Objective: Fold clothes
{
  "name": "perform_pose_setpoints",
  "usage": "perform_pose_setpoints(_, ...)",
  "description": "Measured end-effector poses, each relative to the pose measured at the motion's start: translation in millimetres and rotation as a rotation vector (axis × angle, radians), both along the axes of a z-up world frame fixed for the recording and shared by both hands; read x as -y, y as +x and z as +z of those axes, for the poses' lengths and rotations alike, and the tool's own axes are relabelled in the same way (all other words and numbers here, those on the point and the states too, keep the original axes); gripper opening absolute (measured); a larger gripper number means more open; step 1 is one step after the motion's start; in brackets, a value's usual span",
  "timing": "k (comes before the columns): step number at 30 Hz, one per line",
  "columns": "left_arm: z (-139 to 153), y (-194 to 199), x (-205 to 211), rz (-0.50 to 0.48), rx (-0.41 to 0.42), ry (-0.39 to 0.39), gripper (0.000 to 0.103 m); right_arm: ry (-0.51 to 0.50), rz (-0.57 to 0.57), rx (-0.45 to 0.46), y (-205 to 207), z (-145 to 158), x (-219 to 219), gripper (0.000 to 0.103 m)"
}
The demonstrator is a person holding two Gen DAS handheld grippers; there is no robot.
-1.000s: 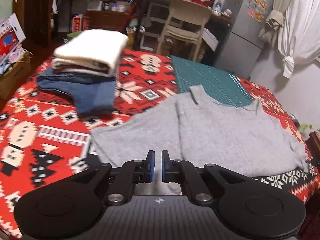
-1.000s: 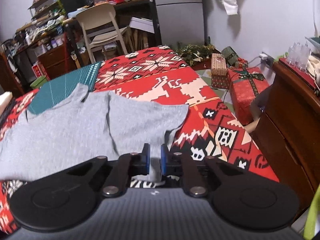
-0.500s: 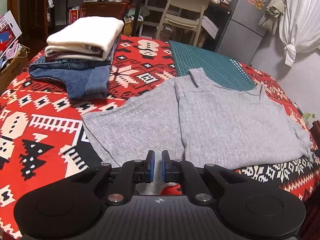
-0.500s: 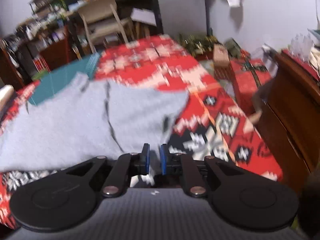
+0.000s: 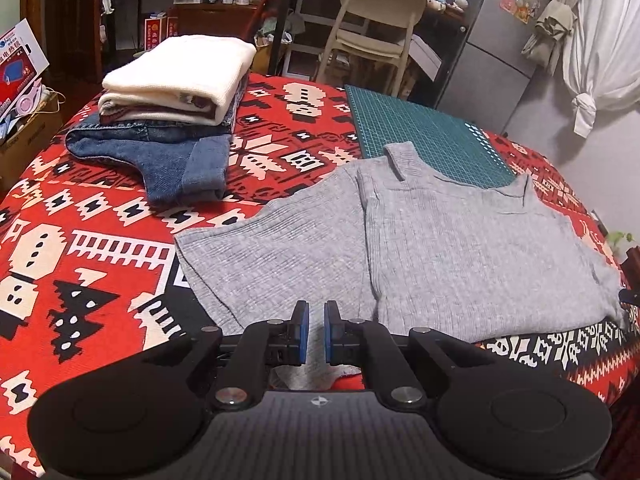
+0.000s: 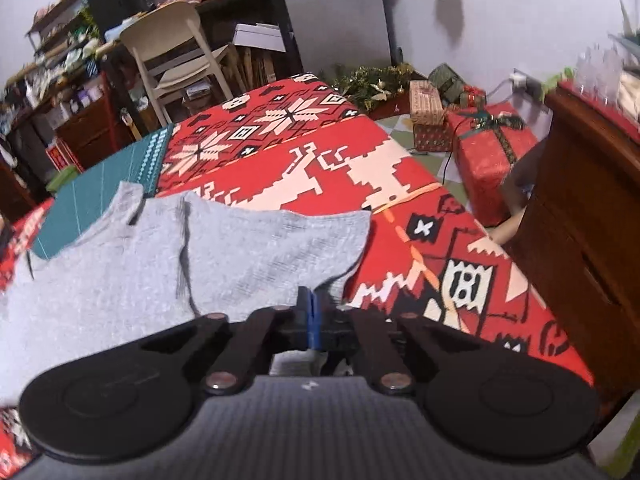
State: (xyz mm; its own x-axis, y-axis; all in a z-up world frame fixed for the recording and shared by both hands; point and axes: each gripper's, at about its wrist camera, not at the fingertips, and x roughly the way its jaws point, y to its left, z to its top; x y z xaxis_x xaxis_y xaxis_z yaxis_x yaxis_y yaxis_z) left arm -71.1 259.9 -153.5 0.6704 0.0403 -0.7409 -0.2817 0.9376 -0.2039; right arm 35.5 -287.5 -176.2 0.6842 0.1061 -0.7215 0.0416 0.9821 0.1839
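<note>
- My left tongs (image 5: 316,322) sit at the near hem of the grey knit top (image 5: 420,248), blades drawn narrow with only a slim gap. Grey fabric shows below and behind them; I cannot tell whether it is actually pinched.
- My right tongs (image 6: 312,312) have their blue pads pressed flat together at the top's near right edge (image 6: 240,256) — whether any cloth is caught between them I cannot make out.
- The top lies spread flat on the red patterned tabletop (image 5: 100,248), collar pointing away from me and reaching onto the green cutting mat (image 5: 424,136). A lengthwise crease runs down it left of centre.
- Far left on the tabletop stands a pile of folded clothes — cream knit (image 5: 180,76) on top, blue jeans (image 5: 176,156) underneath, well apart from the grey top.
- Beyond the tabletop: a pale chair (image 5: 372,28). To the right, wrapped red gift boxes (image 6: 488,148) on the floor and a dark wooden cabinet (image 6: 592,208).
</note>
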Motion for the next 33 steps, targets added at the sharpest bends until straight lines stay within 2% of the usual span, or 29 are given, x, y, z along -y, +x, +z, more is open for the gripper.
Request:
perform_pose_setpoints(7, 0, 5, 3, -0.013, -0.001, 0.005, 0.006, -0.051, -0.046, -0.027, 3, -6, 7, 0.001)
perform_pose_setpoints(9, -2, 5, 3, -0.013, -0.004, 0.003, 0.006, -0.077, -0.040, -0.031, 4, -5, 3, 0.006)
perform_pose_setpoints(11, -2, 5, 3, -0.010, -0.005, 0.002, 0.006, -0.081, -0.052, -0.029, 3, -3, 3, 0.018)
perform_pose_setpoints(15, -3, 2, 0, -0.001, -0.006, 0.004, 0.008, -0.036, -0.078, -0.002, -2, 1, 11, 0.018)
perform_pose_setpoints(17, -3, 1, -2, 0.006, -0.006, 0.001, 0.010, 0.020, -0.080, 0.016, -1, 2, 16, 0.032)
perform_pose_setpoints(19, -3, 1, -3, 0.010, -0.005, -0.001, 0.010, 0.069, -0.084, 0.021, 1, 1, 20, 0.035)
perform_pose_setpoints(25, -1, 0, -6, 0.018, 0.003, 0.000, 0.010, 0.094, -0.118, -0.014, 14, -5, 18, 0.034)
perform_pose_setpoints(26, -1, 0, -6, 0.018, 0.002, -0.001, 0.010, 0.084, -0.113, -0.017, 17, -5, 16, 0.013)
perform_pose_setpoints(27, -1, 0, -6, 0.019, 0.003, -0.003, 0.010, 0.069, -0.100, -0.024, 21, -6, 13, 0.001)
perform_pose_setpoints(31, 0, 1, -5, 0.015, 0.008, 0.005, 0.010, -0.074, -0.059, -0.004, 23, -5, -1, 0.001)
perform_pose_setpoints(33, 0, 1, -4, 0.014, 0.011, 0.011, 0.010, -0.096, -0.074, 0.000, 23, -6, 2, 0.001)
